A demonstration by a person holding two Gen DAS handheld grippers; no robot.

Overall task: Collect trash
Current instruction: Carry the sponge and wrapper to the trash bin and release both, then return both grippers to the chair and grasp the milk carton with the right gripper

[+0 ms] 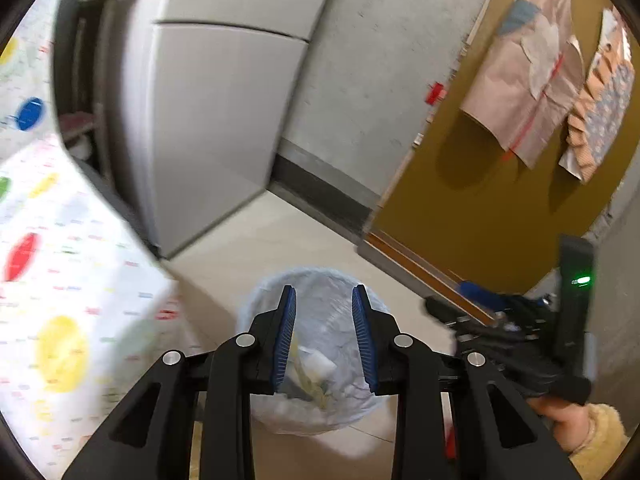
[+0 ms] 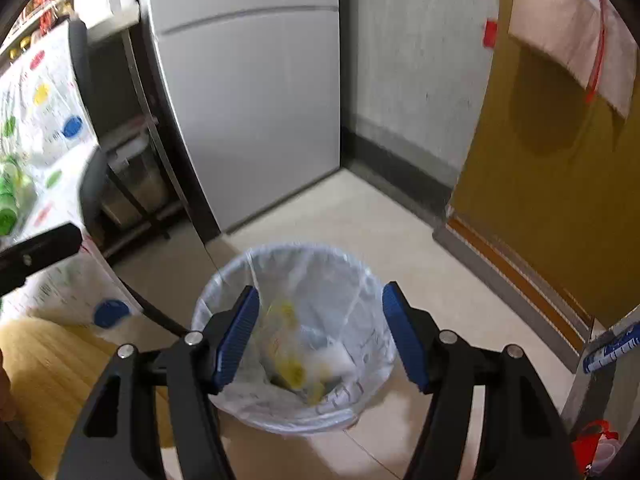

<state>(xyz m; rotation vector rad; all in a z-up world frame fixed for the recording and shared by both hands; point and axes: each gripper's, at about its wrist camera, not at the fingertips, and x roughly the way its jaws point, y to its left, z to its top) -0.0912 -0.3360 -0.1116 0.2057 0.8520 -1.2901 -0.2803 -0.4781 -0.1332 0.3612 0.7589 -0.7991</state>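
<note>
A grey fridge (image 2: 248, 100) fills the upper centre of the right wrist view, with a mustard-brown door (image 2: 552, 184) at the right and a spotted cloth (image 1: 60, 280) over the tabletop at the left. On the pale floor (image 2: 360, 216), low in the centre, stands a bin lined with a clear bag (image 2: 296, 340), with yellow and white trash (image 2: 296, 364) inside. The right gripper (image 2: 320, 340) hangs over it, jaws wide apart and empty. The left gripper (image 1: 324, 340) shows jaws partly open, holding nothing.
</note>
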